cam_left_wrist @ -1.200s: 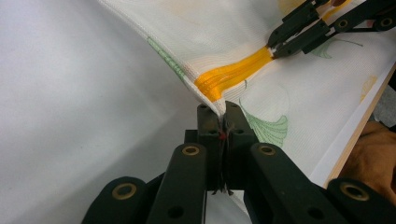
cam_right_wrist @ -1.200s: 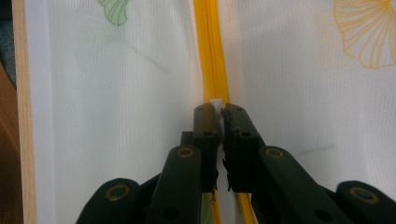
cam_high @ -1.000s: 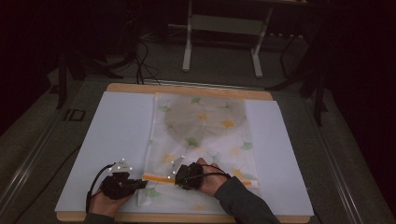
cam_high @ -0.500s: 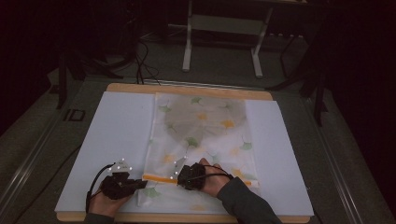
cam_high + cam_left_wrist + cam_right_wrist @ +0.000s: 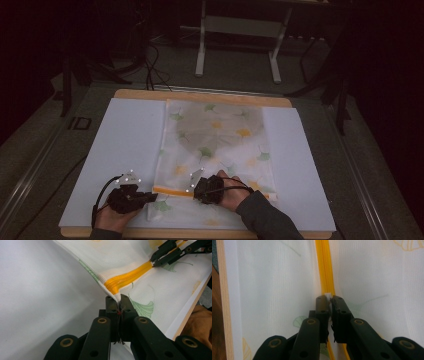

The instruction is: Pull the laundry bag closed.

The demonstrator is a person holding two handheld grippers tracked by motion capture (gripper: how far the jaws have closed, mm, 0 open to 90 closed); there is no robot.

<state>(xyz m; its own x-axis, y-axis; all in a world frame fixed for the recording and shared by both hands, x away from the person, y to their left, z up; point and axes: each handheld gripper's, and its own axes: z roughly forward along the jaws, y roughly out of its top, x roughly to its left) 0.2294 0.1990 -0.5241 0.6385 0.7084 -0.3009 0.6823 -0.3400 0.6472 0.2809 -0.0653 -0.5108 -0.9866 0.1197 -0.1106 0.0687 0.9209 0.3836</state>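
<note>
Leaf-print mesh laundry bag [image 5: 218, 145] flat on white mat [image 5: 125, 145], left gripper [image 5: 119, 300] pinching bag's corner beside orange zipper [image 5: 127, 277], right gripper [image 5: 327, 299] clamped on white zipper pull [image 5: 327, 294]

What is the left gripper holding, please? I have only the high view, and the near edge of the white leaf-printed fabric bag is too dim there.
Observer: The left gripper is shut on the corner of the white leaf-printed mesh bag, just where the orange zipper ends.
Operator: Thank you. And what is the right gripper pinching?
Observer: The right gripper is shut on a small white zipper pull on that zipper.
Operator: Does the fabric lie flat at the corner?
Observer: No, the clamped corner appears slightly raised above the white board.
</note>
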